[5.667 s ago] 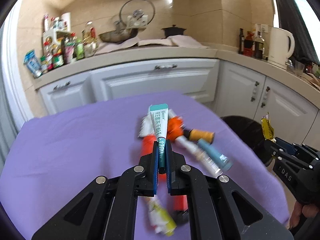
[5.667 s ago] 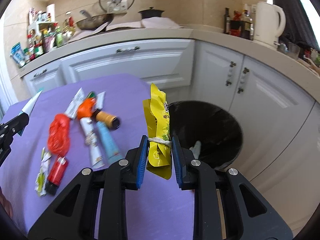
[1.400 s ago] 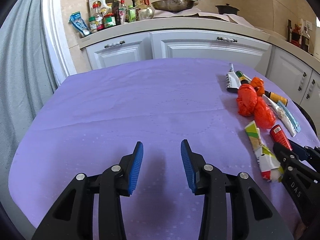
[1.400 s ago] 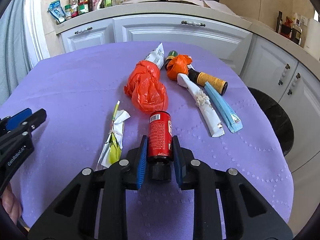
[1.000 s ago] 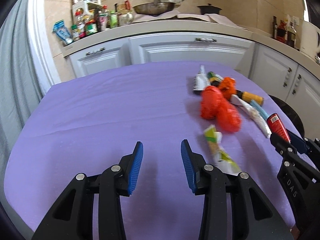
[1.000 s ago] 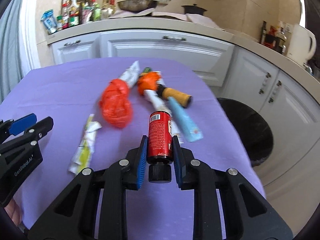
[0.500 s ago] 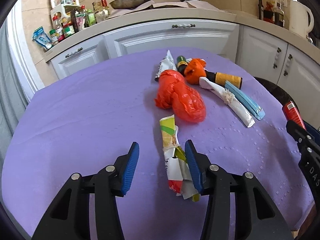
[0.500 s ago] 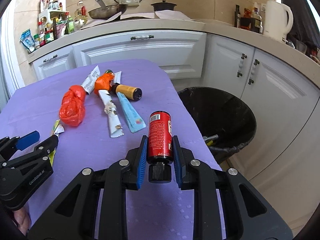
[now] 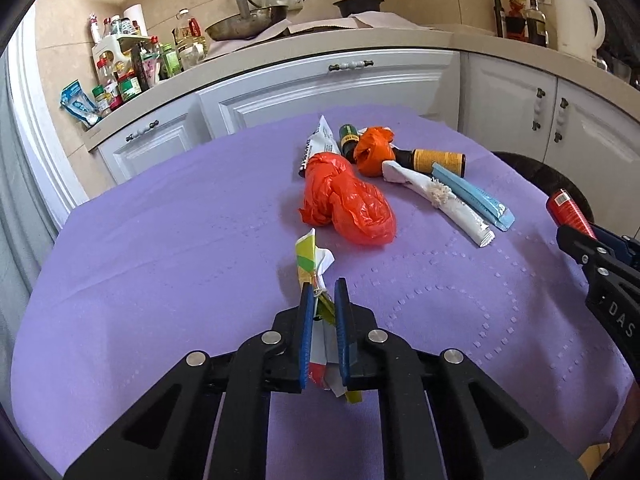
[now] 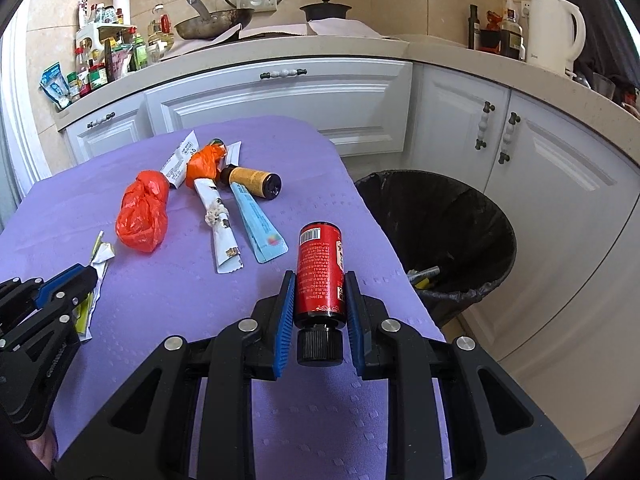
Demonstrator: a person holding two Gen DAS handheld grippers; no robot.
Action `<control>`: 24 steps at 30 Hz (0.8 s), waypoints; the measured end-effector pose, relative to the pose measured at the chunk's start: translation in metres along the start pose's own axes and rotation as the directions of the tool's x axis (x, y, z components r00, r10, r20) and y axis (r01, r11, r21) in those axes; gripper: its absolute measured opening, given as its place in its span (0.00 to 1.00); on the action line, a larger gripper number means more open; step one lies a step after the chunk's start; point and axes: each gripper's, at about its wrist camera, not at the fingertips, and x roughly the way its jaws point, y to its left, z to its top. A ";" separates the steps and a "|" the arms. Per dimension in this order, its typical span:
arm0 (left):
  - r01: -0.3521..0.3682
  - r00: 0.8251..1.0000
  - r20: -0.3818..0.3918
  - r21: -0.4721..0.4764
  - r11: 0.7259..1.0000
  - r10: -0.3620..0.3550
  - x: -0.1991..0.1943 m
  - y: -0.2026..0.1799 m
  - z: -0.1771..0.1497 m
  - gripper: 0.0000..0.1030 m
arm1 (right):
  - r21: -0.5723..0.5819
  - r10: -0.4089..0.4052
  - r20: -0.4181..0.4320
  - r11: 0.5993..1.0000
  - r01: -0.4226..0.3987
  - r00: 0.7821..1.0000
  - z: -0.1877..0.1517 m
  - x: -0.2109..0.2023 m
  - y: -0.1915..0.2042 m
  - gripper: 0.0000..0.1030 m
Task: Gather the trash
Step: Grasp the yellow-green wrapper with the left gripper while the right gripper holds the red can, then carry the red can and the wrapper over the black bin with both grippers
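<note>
A yellow-green crumpled wrapper (image 9: 306, 254) lies on the purple tablecloth (image 9: 160, 240). Its near half sits between the blue pads of my left gripper (image 9: 322, 286), whose jaws are closing and pressing on it. My right gripper (image 10: 319, 276) is shut on a red bottle (image 10: 320, 256) with a black cap, held above the table's right edge. The black-lined trash bin (image 10: 460, 216) stands on the floor just to the right of the table. The left gripper (image 10: 80, 276) also shows at the lower left of the right wrist view.
More trash lies mid-table: a red plastic bag (image 9: 348, 204), an orange bag (image 9: 374, 150), a brown bottle (image 9: 436, 158), a blue tube (image 9: 472, 196), a white wrapper (image 9: 440, 204) and a white sachet (image 9: 320, 144). White cabinets and a cluttered counter stand behind.
My left gripper came forward over the yellow-green wrapper and its jaws closed onto it. My right gripper carried the red bottle to the right, bringing the bin into view.
</note>
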 end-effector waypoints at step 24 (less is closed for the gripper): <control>0.139 0.969 0.201 0.032 0.990 -0.142 -0.027 -0.045 0.080 0.11 | 0.063 -0.120 0.111 0.992 0.113 0.987 0.053 -0.011 -0.048 0.22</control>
